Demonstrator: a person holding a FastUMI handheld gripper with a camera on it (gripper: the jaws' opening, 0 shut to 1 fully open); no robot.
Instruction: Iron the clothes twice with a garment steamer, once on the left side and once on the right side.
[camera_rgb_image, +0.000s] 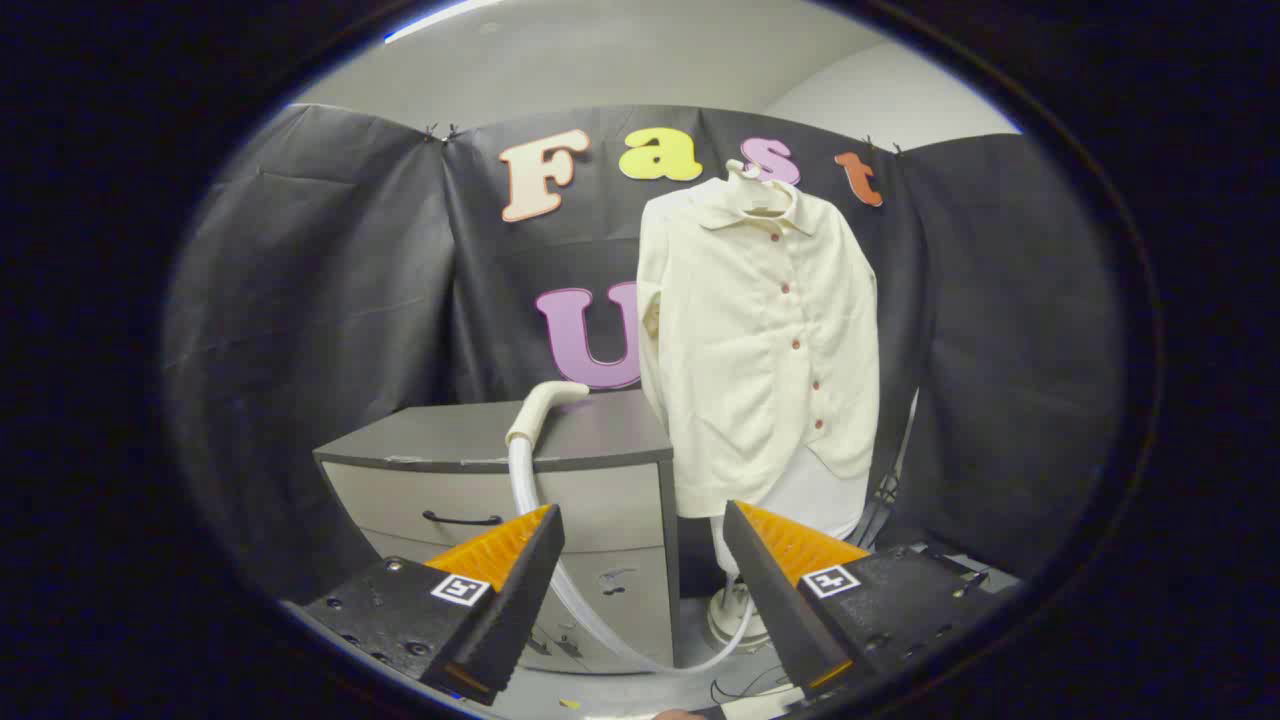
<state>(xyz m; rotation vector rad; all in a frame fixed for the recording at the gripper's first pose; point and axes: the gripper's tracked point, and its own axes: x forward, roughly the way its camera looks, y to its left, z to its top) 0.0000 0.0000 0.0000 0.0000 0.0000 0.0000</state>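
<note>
Fingers of the gripper are spread wide apart and hold nothing. Nothing is touching them.

Between the fingers and a bit beyond them runs a clear hose. It curves along the floor and goes up the front of a grey cabinet. At the top of the hose is the steamer head. It is pale and bent, and it rests on the cabinet top, near the front edge. The cabinet stands to the left, beyond the left finger. It has drawers with a dark handle.

To the right of the cabinet hangs a cream shirt. It is farther away than the fingers and up higher. It has a collar and a row of small red buttons down the front. It hangs on a white hanger, facing the gripper. Under the shirt is a white stand with a round base on the floor, just beyond the right finger. The hose ends near that base.

A black cloth wall is behind it all.
</note>
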